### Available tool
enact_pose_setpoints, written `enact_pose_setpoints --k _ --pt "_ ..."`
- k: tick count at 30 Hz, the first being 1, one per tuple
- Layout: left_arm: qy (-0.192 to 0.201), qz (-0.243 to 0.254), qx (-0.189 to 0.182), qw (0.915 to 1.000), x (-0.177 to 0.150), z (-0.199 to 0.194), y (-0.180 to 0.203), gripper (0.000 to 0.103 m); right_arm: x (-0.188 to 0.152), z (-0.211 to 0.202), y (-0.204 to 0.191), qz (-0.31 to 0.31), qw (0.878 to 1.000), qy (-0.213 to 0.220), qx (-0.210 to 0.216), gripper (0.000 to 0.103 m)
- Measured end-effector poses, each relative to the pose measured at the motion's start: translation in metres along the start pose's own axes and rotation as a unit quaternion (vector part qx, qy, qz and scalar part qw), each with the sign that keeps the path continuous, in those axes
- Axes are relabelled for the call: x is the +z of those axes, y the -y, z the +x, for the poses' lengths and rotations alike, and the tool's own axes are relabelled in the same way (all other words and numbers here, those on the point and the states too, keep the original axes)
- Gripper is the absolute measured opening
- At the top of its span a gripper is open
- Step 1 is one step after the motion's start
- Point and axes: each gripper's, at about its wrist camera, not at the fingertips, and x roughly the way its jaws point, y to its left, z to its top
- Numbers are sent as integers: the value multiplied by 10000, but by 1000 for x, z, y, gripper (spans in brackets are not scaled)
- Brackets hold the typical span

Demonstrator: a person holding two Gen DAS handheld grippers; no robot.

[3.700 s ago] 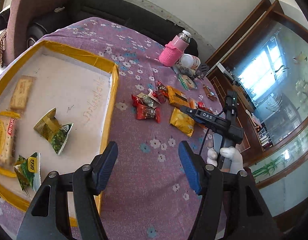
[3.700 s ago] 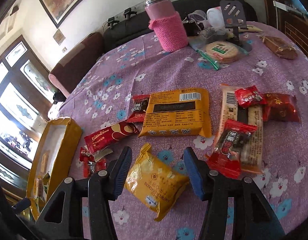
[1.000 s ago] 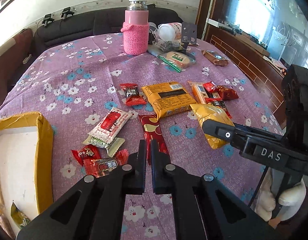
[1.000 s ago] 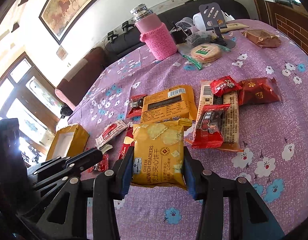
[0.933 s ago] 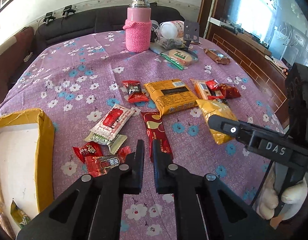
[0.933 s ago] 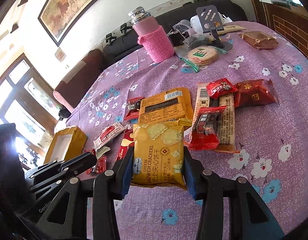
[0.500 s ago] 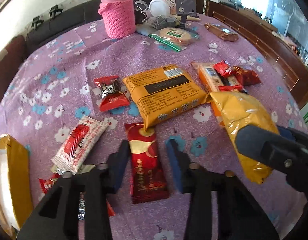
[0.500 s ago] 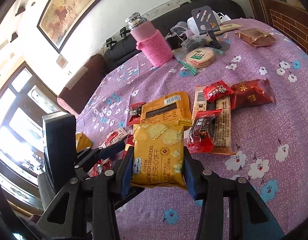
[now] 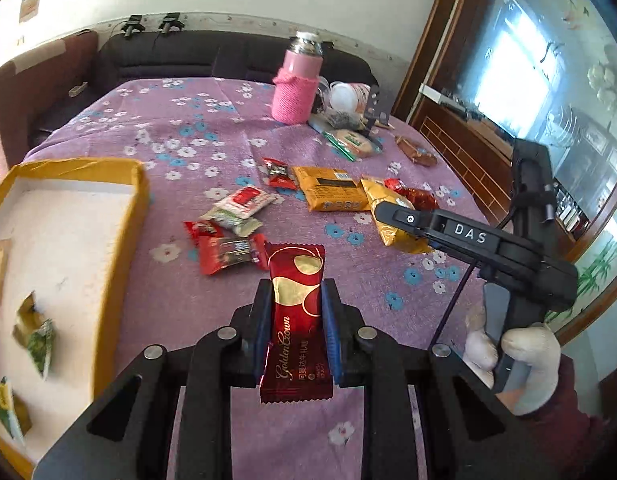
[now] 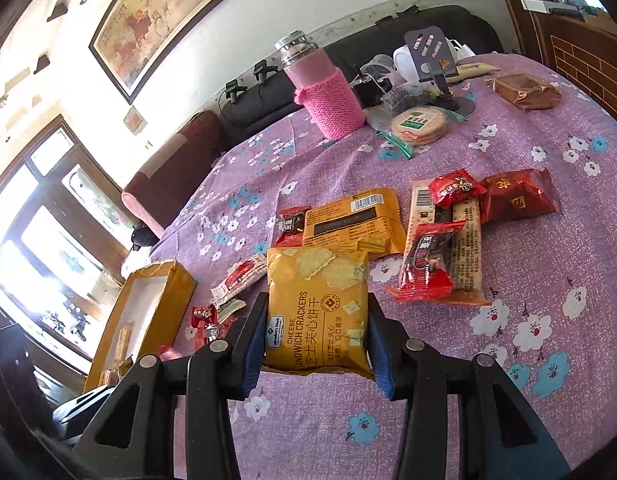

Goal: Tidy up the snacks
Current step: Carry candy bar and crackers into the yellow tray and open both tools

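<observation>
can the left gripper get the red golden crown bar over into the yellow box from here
Probably yes. The left gripper is shut on the bar, and the open yellow box lies just to its left with only bare cloth between.

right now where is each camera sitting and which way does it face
Left wrist: sits on the left tool, facing down across the purple floral tablecloth; shows that tool clamping a dark red wrapped candy bar, plus a white-gloved hand.
Right wrist: sits on the right tool, facing the tablecloth; shows it clamping a yellow cracker packet.
Both share the pink knitted-sleeve flask and yellow-edged cardboard tray.
</observation>
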Motion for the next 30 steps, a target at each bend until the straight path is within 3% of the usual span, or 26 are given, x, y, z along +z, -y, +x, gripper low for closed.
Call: enact_pose_setpoints --k 4,8,13,25,30 --pt "392 -251 477 9978 -4 -49 -37 21 -13 10 -21 -213 9997 -140 -71 46" --pt "818 -795 422 9926 -13 -88 -73 21 -29 12 -46 -524 9981 -234 -244 45" --pt "1201 -1190 465 9845 -26 -117 -105 21 -38 8 -91 -821 9961 -313 -42 45" --pt "1608 -2212 183 9617 -36 -132 -181 21 -60 9 -209 -1546 9823 -594 872 45" --pt "1504 -2284 179 9617 -26 -116 -200 21 -76 33 -243 -1913 9726 -901 965 45"
